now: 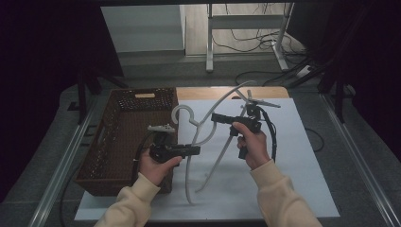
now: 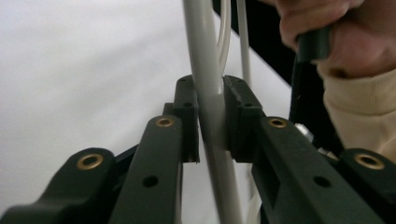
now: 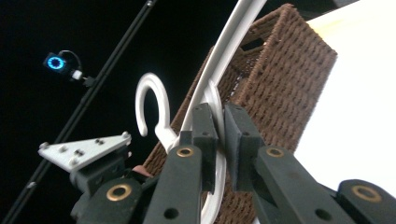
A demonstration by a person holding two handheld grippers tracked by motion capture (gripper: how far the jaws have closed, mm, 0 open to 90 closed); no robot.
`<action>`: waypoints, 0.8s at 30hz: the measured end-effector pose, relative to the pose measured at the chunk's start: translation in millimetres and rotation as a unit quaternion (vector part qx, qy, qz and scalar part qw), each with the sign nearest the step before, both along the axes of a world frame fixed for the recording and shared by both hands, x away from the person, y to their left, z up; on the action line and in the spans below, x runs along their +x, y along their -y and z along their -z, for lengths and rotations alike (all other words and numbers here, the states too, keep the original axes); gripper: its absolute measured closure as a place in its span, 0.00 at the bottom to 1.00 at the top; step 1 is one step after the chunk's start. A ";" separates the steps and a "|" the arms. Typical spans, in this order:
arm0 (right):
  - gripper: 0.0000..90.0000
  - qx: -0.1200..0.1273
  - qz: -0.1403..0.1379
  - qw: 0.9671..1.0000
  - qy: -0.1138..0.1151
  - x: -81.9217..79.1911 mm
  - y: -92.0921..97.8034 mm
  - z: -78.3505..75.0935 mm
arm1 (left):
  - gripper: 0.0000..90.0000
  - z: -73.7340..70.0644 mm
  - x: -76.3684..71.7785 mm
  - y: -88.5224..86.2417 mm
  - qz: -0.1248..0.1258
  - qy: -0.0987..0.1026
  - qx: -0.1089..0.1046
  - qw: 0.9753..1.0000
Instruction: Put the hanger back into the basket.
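I had both grippers, left (image 2: 209, 119) and right (image 3: 220, 140), clamped on the hanger (image 1: 204, 126); light, stiff, slick plastic, best pinched near its neck.

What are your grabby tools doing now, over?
Left tool shut on white hanger. Right tool shut on it too. Hanger held above the table, brown basket alongside. Nothing blocking.

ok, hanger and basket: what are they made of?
Hanger: looks like moulded plastic, pale grey-white, smooth with a slight sheen; a coated finish can't be ruled out. Basket: dark brown woven wicker or rattan-style fibre, matte, with the weave clearly visible.
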State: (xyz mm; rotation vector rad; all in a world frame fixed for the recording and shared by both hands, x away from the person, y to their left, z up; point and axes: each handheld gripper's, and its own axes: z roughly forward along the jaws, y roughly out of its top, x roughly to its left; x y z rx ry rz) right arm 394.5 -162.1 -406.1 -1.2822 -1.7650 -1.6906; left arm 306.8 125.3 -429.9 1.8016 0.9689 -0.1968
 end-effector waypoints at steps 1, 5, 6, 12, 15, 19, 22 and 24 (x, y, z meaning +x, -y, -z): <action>0.90 0.003 -0.004 1.000 -0.001 0.3 0.1 0.1 | 0.87 0.2 0.9 -2.6 0.003 0.001 -0.005 1.000; 0.90 -0.008 -0.002 1.000 0.005 0.4 -1.2 1.2 | 0.88 -1.7 -0.2 -6.8 -0.010 0.005 -0.018 1.000; 0.90 -0.003 -0.002 1.000 0.000 0.8 -0.7 2.2 | 0.88 -2.1 -0.4 -7.7 -0.012 0.007 -0.020 1.000; 0.75 -0.022 0.003 1.000 0.009 -1.8 -1.0 0.0 | 0.88 -8.6 -1.6 -19.7 -0.036 0.023 -0.041 0.998; 0.69 -0.029 -0.003 0.999 0.016 -3.3 -1.8 -0.9 | 0.88 -9.4 -1.5 -23.7 -0.038 0.024 -0.050 0.998; 0.70 -0.033 -0.005 0.999 0.019 -3.8 -1.3 -1.3 | 0.88 -9.5 -1.4 -24.7 -0.032 0.024 -0.047 0.998; 0.83 -0.039 -0.005 0.999 0.023 -2.9 1.2 -0.8 | 0.88 -10.1 -3.1 -23.0 -0.028 0.030 -0.034 0.999; 0.92 -0.024 -0.001 1.000 0.017 -2.7 4.8 -0.7 | 0.88 -10.0 -3.4 -21.4 -0.019 0.030 -0.033 0.999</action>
